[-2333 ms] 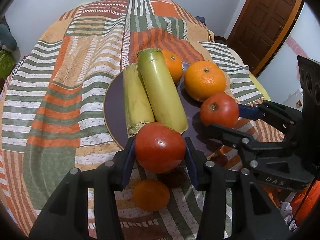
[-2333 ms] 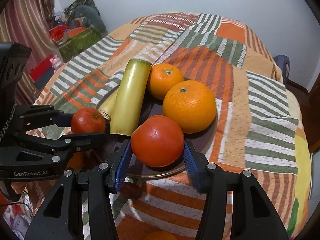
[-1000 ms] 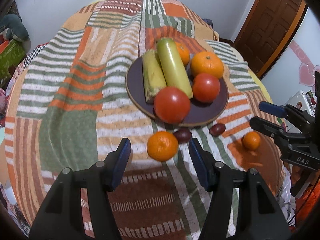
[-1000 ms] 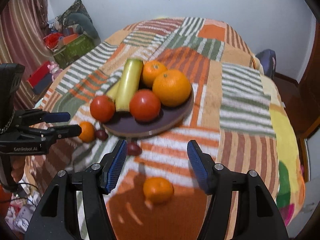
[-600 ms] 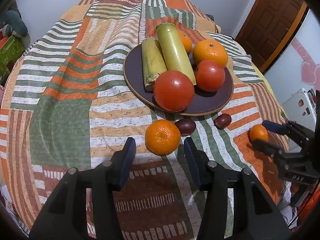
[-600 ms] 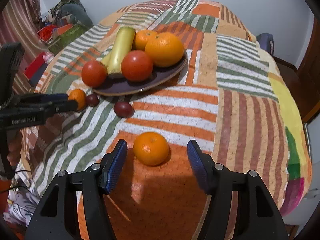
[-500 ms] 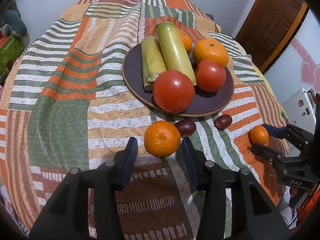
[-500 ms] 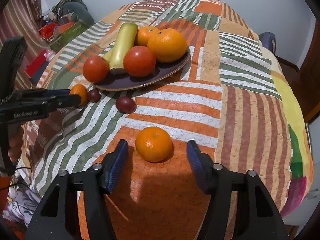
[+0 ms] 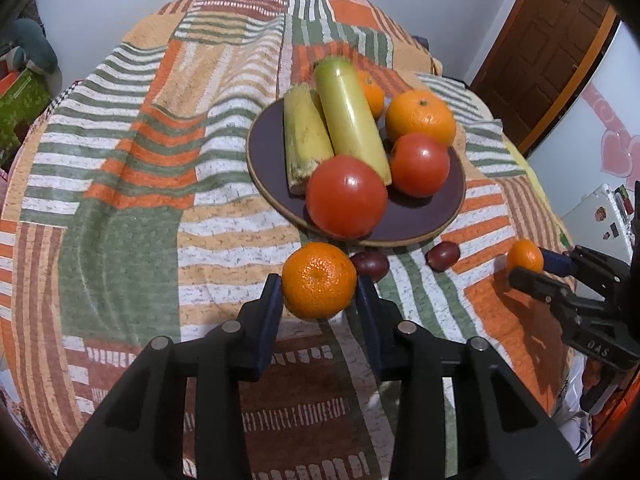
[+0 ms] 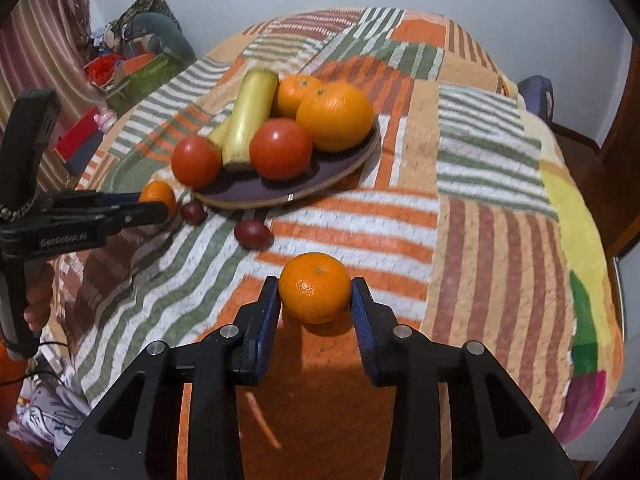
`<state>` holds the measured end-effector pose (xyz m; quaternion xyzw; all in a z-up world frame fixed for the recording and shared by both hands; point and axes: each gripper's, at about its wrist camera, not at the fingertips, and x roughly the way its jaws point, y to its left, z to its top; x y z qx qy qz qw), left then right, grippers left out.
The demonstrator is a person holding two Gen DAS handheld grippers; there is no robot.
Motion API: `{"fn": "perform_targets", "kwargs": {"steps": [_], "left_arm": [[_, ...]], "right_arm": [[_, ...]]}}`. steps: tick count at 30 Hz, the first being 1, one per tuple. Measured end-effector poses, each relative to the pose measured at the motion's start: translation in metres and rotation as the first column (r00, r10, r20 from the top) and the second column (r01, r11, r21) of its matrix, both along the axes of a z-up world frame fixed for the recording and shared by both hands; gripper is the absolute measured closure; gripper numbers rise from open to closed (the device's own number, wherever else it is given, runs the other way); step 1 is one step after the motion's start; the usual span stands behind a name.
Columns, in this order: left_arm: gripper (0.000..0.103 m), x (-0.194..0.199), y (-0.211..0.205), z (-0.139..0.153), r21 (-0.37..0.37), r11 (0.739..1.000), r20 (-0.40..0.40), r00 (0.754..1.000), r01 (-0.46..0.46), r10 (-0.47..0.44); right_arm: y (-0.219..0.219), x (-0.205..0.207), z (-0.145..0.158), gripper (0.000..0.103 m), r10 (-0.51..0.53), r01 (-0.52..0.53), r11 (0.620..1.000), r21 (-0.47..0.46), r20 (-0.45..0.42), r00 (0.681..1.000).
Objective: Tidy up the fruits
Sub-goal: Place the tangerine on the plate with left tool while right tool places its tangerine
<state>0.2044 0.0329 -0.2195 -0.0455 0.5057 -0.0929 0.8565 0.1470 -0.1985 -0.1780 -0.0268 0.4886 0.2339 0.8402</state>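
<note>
Two tangerines, two closing grips. Left gripper [image 9: 318, 282] just pinched onto near tangerine [image 9: 319, 280], stem dimple facing camera, beside plate [image 9: 264, 148]. Right gripper [image 10: 315, 294] likewise clamped on second tangerine [image 10: 315, 287], stem end up, resting on striped cloth [image 10: 480, 220]. Round, no long axis.

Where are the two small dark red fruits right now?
Both dark red fruits lie on the striped cloth just in front of the plate, between the two mandarins in the left wrist view.
</note>
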Motion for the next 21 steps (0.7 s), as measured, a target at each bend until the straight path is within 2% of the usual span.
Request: {"fn": "perform_targets", "kwargs": {"steps": [12,21], "left_arm": [[0.066,0.016,-0.006,0.046,-0.002,1.000,0.129,0.991,0.017,-0.017],[0.066,0.039,-0.014,0.052,-0.009,0.999,0.155,0.987,0.039,-0.037]], "right_arm": [[0.013,0.029,0.039,0.070,0.016,-0.020,0.999,0.032,0.133,0.991],[0.035,0.053,0.045,0.070,0.048,-0.058,0.997,0.051,0.180,0.983]]}}
